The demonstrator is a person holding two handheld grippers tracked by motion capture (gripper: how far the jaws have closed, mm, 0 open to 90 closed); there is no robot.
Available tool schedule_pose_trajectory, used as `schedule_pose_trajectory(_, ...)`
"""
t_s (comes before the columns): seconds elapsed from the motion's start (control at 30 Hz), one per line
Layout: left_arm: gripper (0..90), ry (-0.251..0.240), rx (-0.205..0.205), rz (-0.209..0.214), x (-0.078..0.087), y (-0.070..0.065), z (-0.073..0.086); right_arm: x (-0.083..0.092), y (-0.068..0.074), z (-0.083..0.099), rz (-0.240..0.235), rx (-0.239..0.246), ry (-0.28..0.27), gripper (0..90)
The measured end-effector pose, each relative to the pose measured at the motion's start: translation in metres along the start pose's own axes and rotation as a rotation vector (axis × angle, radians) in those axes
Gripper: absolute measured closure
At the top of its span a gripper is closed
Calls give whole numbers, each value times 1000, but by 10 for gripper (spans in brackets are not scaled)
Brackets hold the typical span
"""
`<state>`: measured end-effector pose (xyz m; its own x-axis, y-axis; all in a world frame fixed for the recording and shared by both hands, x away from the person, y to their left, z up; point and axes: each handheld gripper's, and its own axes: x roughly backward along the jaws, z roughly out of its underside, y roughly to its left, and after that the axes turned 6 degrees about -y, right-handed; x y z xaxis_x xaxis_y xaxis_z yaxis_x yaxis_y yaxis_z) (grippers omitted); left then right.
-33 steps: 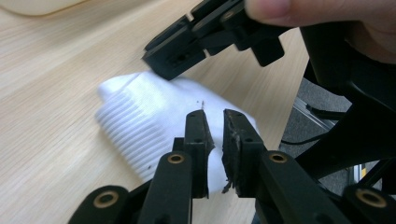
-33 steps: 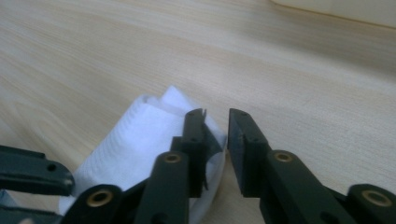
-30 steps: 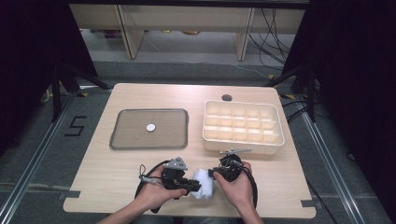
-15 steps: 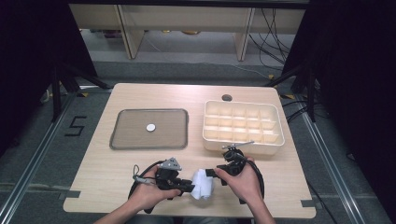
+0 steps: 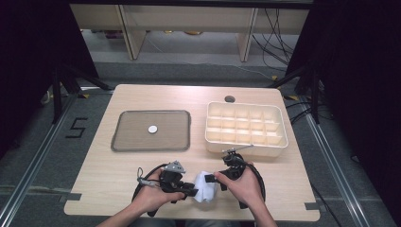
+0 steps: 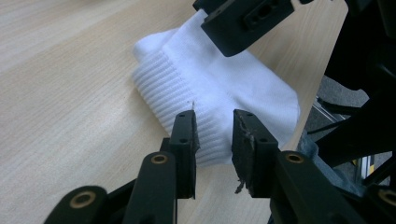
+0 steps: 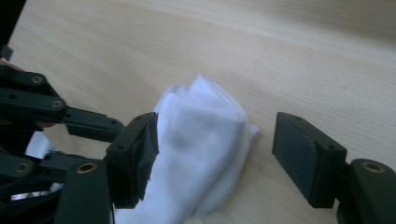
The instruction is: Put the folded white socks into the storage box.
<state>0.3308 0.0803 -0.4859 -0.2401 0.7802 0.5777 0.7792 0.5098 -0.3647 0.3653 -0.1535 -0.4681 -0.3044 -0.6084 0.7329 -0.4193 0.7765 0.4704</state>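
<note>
A folded white sock (image 5: pixel 206 185) lies on the wooden table near its front edge, between my two grippers. My left gripper (image 5: pixel 194 191) comes at it from the left. In the left gripper view its jaws (image 6: pixel 214 123) stand a little apart over the sock's ribbed cuff (image 6: pixel 187 88) and have just been opening. My right gripper (image 5: pixel 219 181) reaches in from the right. Its jaws (image 7: pixel 217 140) have just been opening too and now stand wide apart, with the sock's folded end (image 7: pixel 196 135) loose between them, close to the left pad.
A dark tray (image 5: pixel 127 142) holding a small white disc (image 5: pixel 152 129) lies at the left middle. A cream compartment box (image 5: pixel 246 149) stands at the right, close behind my right gripper. A round hole (image 5: pixel 230 99) is in the tabletop behind the box.
Both pairs of jaws have spread apart, the right pair much more. The sock has settled on the table. The left hand shifted slightly left; the right stayed put.
</note>
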Motion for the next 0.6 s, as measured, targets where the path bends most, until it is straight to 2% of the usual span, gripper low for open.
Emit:
schedule_pose_trajectory(0.03,691,-1,0,1,0,0,0,1,1,0,16,-3,10,280)
schedule_pose_trajectory(0.07,688,-3,0,0,0,-1,0,0,4,-1,19,24,7,274)
schedule_pose_trajectory(0.27,682,-4,-10,-4,3,0,-2,-5,7,0,41,49,36,270)
schedule_pose_trajectory(0.47,678,11,-5,-10,1,1,-1,-12,6,-2,53,8,73,270)
schedule_pose_trajectory(0.57,678,9,6,-8,-1,1,0,-16,5,-2,42,9,85,277)
schedule_pose_trajectory(0.6,678,9,4,-20,-2,0,1,-19,5,-3,44,9,91,285)
